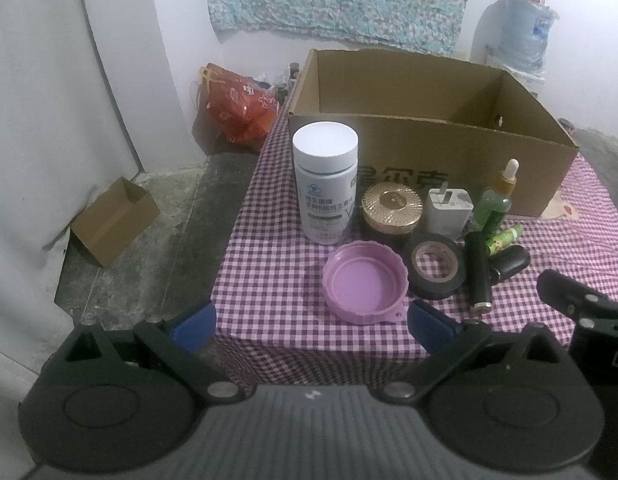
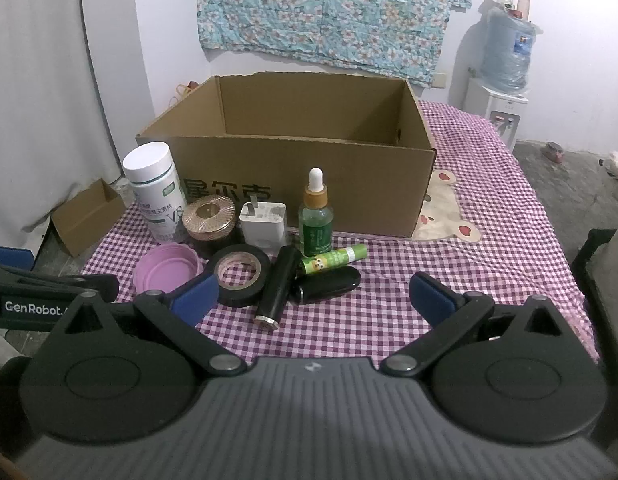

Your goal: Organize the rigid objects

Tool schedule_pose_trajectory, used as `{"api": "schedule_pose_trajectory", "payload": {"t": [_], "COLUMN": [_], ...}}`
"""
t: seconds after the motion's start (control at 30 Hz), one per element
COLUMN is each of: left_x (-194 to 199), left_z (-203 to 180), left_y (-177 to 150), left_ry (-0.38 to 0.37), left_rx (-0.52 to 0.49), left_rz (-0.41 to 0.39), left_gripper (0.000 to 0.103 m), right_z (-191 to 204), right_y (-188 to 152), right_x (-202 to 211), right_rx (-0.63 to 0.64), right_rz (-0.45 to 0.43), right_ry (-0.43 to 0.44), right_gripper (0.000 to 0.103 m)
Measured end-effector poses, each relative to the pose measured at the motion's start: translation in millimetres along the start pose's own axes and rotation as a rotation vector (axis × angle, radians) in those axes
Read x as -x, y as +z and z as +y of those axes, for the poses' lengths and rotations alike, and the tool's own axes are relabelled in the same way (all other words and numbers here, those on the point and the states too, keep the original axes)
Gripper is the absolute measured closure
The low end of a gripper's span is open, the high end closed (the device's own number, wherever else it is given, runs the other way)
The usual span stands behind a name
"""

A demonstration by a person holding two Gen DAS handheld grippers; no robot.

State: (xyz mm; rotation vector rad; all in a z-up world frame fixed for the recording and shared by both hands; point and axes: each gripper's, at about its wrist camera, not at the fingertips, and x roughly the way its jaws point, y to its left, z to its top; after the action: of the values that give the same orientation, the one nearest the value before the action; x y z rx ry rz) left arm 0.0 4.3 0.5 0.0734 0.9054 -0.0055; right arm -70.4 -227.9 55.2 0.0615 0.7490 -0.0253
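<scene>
A big open cardboard box (image 1: 429,152) (image 2: 309,184) stands on the checked tablecloth (image 1: 277,280) (image 2: 469,248). In front of it sit a white pill bottle (image 1: 326,184) (image 2: 155,192), a gold-lidded jar (image 1: 392,208) (image 2: 209,216), a white charger plug (image 1: 449,210) (image 2: 264,222), a green dropper bottle (image 1: 495,200) (image 2: 316,216), a pink lid (image 1: 363,282) (image 2: 167,270), a black tape roll (image 1: 436,266) (image 2: 239,274), a black tube (image 1: 479,270) (image 2: 279,282), a green stick (image 1: 505,236) (image 2: 335,260) and a black oval case (image 1: 511,262) (image 2: 329,284). My left gripper (image 1: 313,326) is open just short of the pink lid. My right gripper (image 2: 313,296) is open near the black tube.
A small cardboard box (image 1: 113,220) (image 2: 87,214) lies on the concrete floor at the left, beside a red bag (image 1: 241,108). A water dispenser (image 2: 505,64) stands at the back right. A bear patch (image 2: 445,208) marks the cloth right of the big box.
</scene>
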Motion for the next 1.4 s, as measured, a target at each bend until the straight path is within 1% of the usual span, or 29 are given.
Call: {"api": "schedule_pose_trajectory", "payload": {"t": [0.23, 0.43, 0.67, 0.8, 0.93, 1.07, 1.13, 1.17, 1.23, 1.3, 1.37, 1.4], "left_x": [-7.7, -15.1, -21.7, -26.5, -29.5, -34.8, -38.9, -40.7, -43.8, -46.2, -48.7, -50.0], "left_z": [-3.5, -14.4, -35.7, -48.3, -60.5, -76.5, -86.9, -91.8, -101.4, -109.0, -117.0, -121.0], "left_y": [1.6, 3.2, 5.6, 7.6, 10.9, 16.6, 18.8, 19.5, 19.8, 19.6, 19.4, 19.2], "left_ry": [-0.004, -0.044, -0.121, -0.173, -0.258, -0.316, -0.329, -0.335, -0.343, -0.353, -0.362, -0.363], "left_rx": [-0.006, -0.038, -0.1, -0.132, -0.156, -0.212, -0.248, -0.266, -0.297, -0.322, -0.347, -0.362], "left_rz": [0.012, 0.01, -0.042, -0.077, -0.126, -0.111, -0.096, -0.089, -0.074, -0.064, -0.062, -0.06], "left_gripper": [0.001, 0.001, 0.001, 0.001, 0.002, 0.011, 0.018, 0.02, 0.029, 0.035, 0.04, 0.044], "right_z": [-1.1, -15.7, -43.5, -64.9, -86.7, -105.3, -111.7, -114.5, -118.5, -121.9, -124.3, -125.3], "right_y": [-0.2, -2.6, -6.8, -9.0, -10.5, -11.7, -13.1, -14.0, -15.9, -17.5, -18.1, -18.3], "right_x": [-1.3, -5.0, -15.1, -22.3, -34.4, -50.6, -58.8, -63.5, -71.8, -79.6, -86.1, -89.2], "right_rx": [-0.005, -0.043, -0.102, -0.159, -0.22, -0.309, -0.349, -0.368, -0.399, -0.427, -0.446, -0.452], "right_rz": [-0.001, -0.014, -0.011, -0.018, -0.009, 0.029, 0.052, 0.066, 0.091, 0.112, 0.126, 0.134], "right_ry": [0.001, 0.017, 0.057, 0.093, 0.137, 0.206, 0.241, 0.256, 0.283, 0.313, 0.336, 0.344], "right_gripper": [0.001, 0.001, 0.001, 0.002, 0.003, 0.01, 0.017, 0.02, 0.028, 0.032, 0.037, 0.041]}}
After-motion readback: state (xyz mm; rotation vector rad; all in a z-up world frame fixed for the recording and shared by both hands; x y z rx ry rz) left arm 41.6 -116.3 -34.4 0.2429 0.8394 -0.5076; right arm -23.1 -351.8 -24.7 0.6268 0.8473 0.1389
